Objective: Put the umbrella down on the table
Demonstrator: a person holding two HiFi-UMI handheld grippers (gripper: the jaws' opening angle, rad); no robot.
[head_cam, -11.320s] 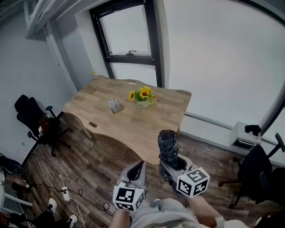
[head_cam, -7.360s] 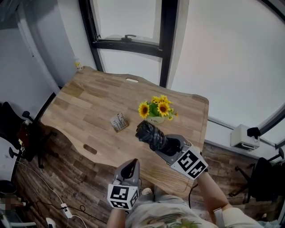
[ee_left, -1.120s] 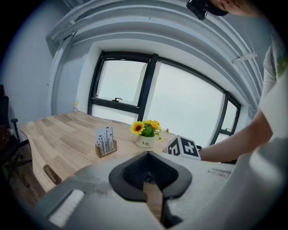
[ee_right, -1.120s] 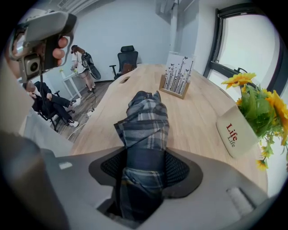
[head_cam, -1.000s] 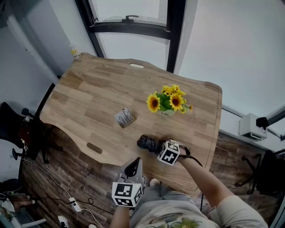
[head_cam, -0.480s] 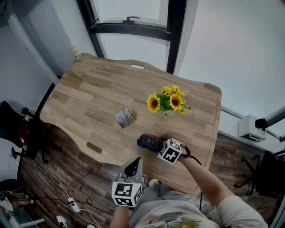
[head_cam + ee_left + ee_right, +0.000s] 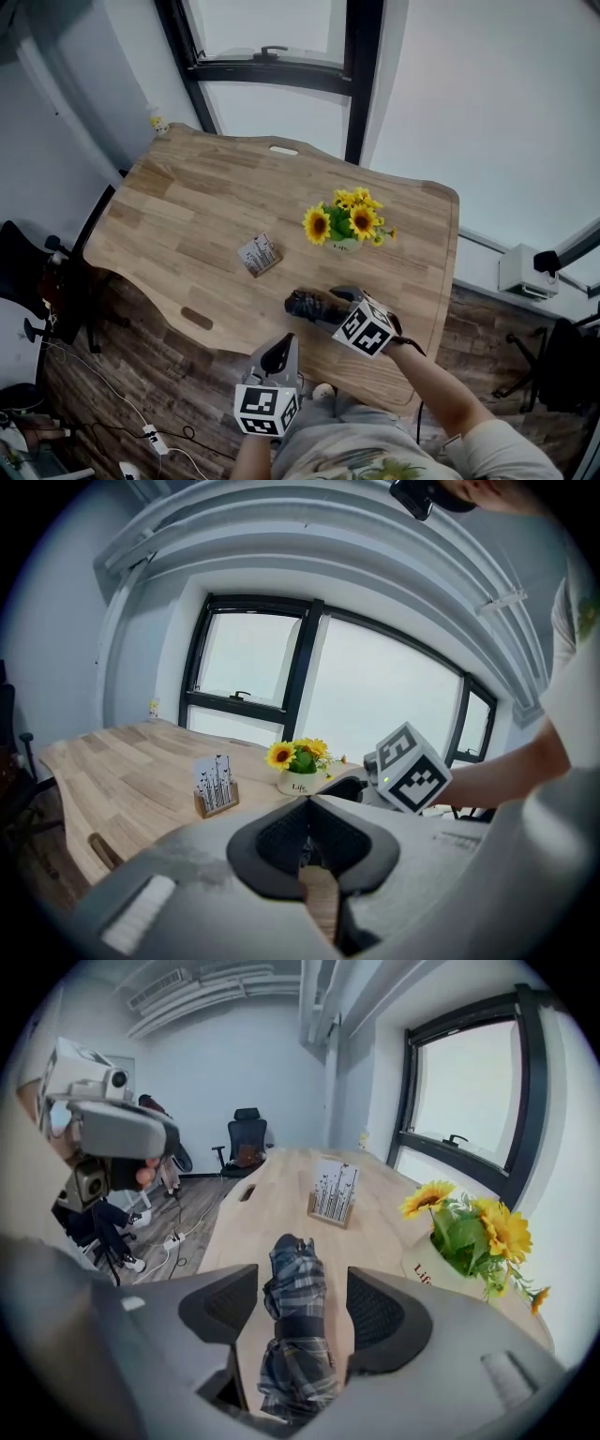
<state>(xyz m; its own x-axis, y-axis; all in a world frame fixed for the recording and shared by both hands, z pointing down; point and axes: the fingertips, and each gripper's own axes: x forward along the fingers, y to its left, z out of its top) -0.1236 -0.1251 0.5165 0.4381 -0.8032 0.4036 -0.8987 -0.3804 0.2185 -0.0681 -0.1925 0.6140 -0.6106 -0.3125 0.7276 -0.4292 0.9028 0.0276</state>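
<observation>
On the wooden table, just in front of the sunflower pot, the folded plaid umbrella is seen lying flat between the jaws of the right gripper, which have just been opened wide and grip nothing, while the left gripper is held closed and empty.

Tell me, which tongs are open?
The right tongs: they have just been opening, the plaid umbrella loose between them. The left tongs are shut.
</observation>
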